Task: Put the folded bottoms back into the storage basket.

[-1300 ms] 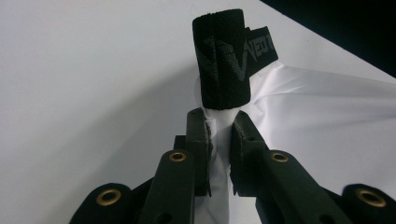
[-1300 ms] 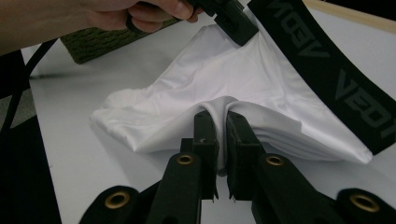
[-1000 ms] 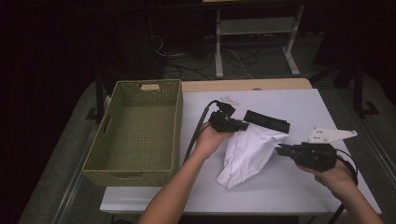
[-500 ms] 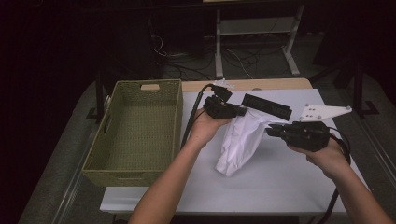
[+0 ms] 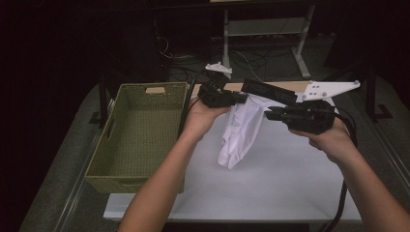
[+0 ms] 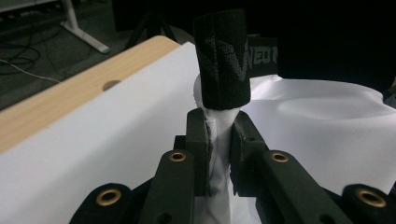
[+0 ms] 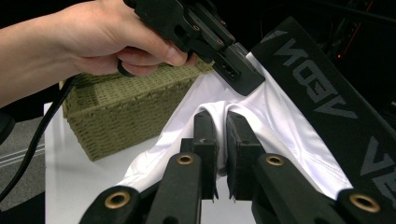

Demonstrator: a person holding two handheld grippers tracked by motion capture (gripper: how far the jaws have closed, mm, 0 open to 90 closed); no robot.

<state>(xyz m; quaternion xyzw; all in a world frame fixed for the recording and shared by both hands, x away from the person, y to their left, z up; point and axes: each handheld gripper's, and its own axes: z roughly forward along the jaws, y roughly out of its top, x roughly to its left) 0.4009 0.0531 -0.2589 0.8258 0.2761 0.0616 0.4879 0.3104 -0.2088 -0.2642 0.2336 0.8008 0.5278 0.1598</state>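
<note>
High view: left tool [image 5: 240, 98] & right tool [image 5: 269, 115] both clamp white garment [image 5: 240, 131], held above table [image 5: 290, 183].

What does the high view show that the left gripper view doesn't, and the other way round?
The high view alone takes in the woven green basket, the right gripper, both forearms and the white garment hanging lifted between the two grippers. The left gripper view alone shows, close up, the left gripper pinching a fold of white fabric just below the black waistband, plus the table's wooden edge strip. Both share the garment, its black lettered band and the white table.
</note>
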